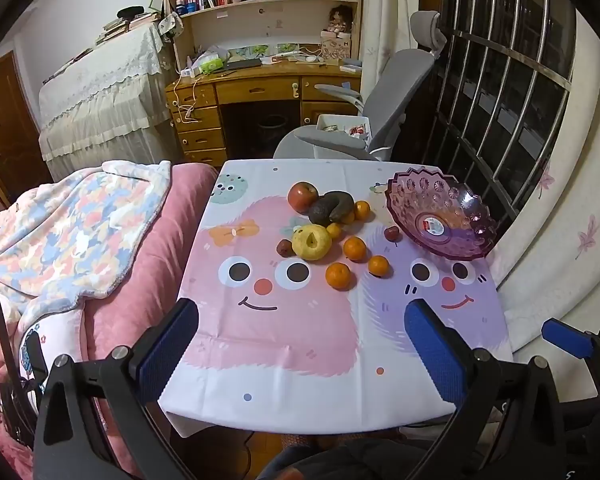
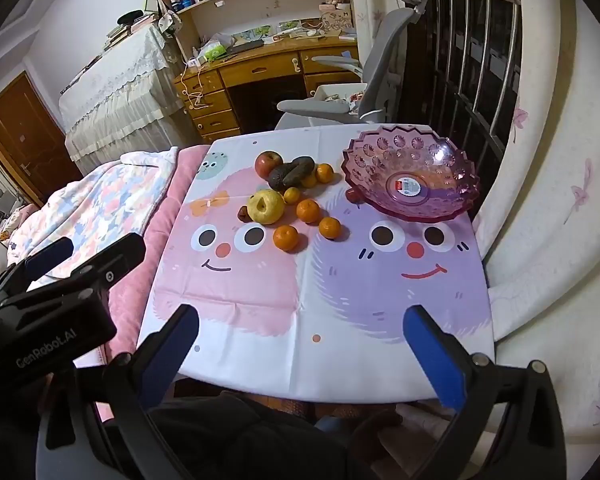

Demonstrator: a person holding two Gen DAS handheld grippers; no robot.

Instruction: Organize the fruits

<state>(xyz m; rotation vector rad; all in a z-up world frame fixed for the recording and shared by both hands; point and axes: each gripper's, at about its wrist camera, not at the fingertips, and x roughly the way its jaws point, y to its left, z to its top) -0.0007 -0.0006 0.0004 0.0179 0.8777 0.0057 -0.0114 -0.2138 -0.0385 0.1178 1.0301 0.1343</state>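
Observation:
Fruit lies loose on the cartoon tablecloth (image 1: pixel 292 332): a red apple (image 1: pixel 302 196), two dark avocados (image 1: pixel 332 208), a yellow pear (image 1: pixel 311 242), several oranges (image 1: pixel 339 275) and small red dates (image 1: pixel 285 247). An empty purple glass bowl (image 1: pixel 440 216) stands at the far right; it also shows in the right wrist view (image 2: pixel 412 174). My left gripper (image 1: pixel 300 344) is open and empty above the near table edge. My right gripper (image 2: pixel 300 344) is open and empty there too. The fruit pile (image 2: pixel 288 200) lies well ahead of both.
A pink bed with a patterned blanket (image 1: pixel 80 232) lies against the table's left side. A grey office chair (image 1: pixel 380 120) and a wooden desk (image 1: pixel 260 92) stand behind the table. A barred window (image 1: pixel 500 100) and a curtain (image 1: pixel 560 240) are on the right.

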